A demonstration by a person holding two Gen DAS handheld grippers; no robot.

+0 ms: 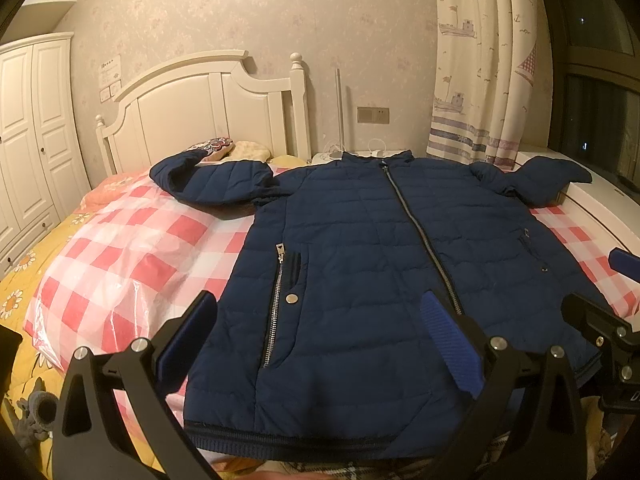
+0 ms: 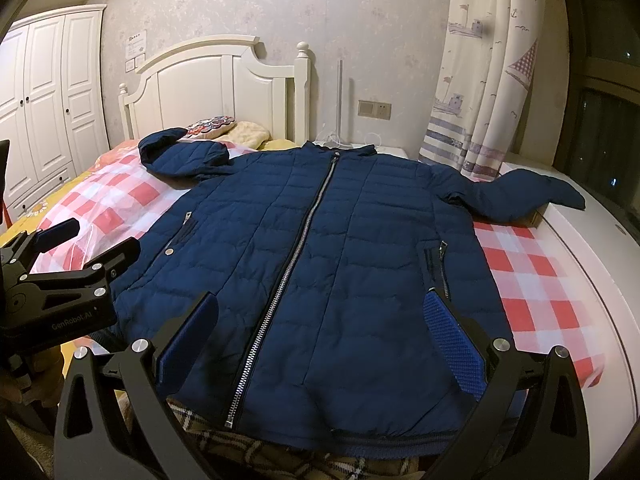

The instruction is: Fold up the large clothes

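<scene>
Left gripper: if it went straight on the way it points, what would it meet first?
Probably the blue jacket spread on the bed; the open left gripper points at its front, near the pocket zipper. Depth is unclear.

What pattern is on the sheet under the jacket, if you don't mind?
Red and white checks on the sheet, clearest in the right wrist view.

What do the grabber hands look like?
The left gripper and the right gripper look alike: black angular frames with round silver bolts and two fingers lined with bumpy blue pads. Small white lettering on the left one's side reads GenRobot.AI.
</scene>
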